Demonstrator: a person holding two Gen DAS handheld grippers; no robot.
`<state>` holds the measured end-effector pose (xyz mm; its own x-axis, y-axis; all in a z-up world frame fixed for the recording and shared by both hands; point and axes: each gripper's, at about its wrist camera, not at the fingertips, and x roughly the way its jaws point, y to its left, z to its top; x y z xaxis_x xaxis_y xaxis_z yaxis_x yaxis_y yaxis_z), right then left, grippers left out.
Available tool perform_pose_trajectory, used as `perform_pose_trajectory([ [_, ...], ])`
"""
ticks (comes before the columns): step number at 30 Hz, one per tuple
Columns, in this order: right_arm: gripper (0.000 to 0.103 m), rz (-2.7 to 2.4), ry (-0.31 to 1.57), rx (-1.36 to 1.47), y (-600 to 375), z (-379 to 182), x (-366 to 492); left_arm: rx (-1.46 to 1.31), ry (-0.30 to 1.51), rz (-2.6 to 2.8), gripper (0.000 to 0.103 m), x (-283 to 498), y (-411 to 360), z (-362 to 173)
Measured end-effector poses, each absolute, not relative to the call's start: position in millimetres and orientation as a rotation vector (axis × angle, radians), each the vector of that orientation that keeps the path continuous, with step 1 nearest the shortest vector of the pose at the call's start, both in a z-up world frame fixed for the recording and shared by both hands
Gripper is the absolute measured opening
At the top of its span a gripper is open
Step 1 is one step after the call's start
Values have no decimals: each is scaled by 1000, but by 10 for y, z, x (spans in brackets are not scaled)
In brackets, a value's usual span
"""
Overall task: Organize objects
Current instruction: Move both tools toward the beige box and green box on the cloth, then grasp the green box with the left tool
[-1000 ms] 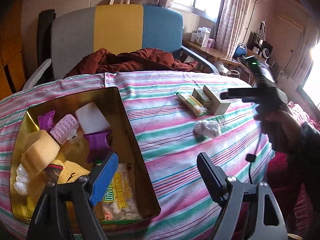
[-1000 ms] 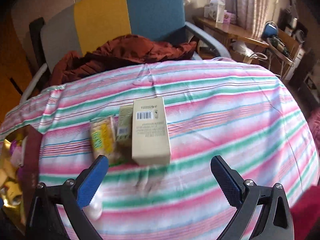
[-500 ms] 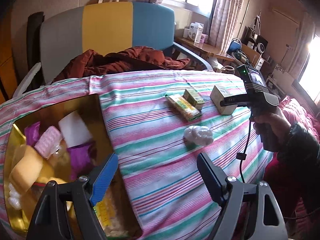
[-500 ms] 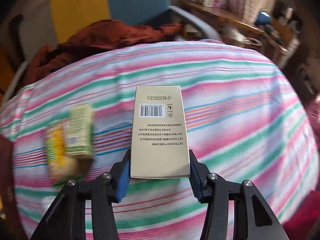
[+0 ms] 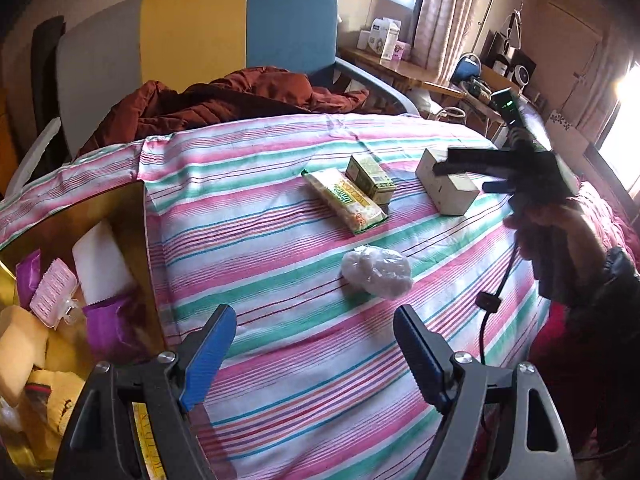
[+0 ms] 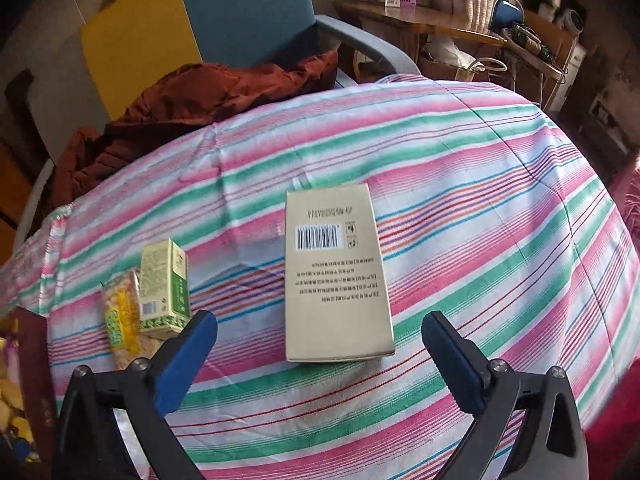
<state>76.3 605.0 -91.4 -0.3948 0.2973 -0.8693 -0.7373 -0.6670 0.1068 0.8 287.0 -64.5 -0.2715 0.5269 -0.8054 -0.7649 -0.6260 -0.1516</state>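
A beige box (image 6: pixel 336 276) with a barcode lies flat on the striped cloth, just ahead of my open, empty right gripper (image 6: pixel 318 342). It also shows in the left wrist view (image 5: pixel 448 188), with the right gripper (image 5: pixel 466 166) over it. A small green box (image 6: pixel 164 284) and a yellow snack packet (image 6: pixel 120 318) lie to its left. A white plastic wad (image 5: pixel 376 270) lies ahead of my open, empty left gripper (image 5: pixel 314 344). A gold tin (image 5: pixel 138 216) at the left holds several items.
The striped cloth (image 5: pixel 260 208) covers a rounded table. A chair (image 5: pixel 240 36) with a brown-red jacket (image 5: pixel 224 96) stands behind it. A cluttered wooden desk (image 6: pixel 440 28) stands at the back right. A cable (image 5: pixel 496 292) hangs from the right gripper.
My right gripper held the beige box half a second ago; now it has opened and drawn back, and the box lies on the cloth apart from the other packets. The left gripper shifted slightly.
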Motion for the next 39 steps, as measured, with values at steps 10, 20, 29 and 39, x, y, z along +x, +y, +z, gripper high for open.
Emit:
perform_pose_trajectory([
  [10,103,2033,815,-993,6390,-772,1004,-1125,340,1943,78,-137,3259,-606],
  [20,103,2040,883,-990,6432,-794,1036,-1066,445,1961,76,-206,3808,-600],
  [29,103,2050,887,-975,6442,-754,1065,-1000,570,1958,77,-131,4196,-664],
  [39,103,2036,886,-992,6476,-787,1056,-951,636,1933,77,-44,4406,-727],
])
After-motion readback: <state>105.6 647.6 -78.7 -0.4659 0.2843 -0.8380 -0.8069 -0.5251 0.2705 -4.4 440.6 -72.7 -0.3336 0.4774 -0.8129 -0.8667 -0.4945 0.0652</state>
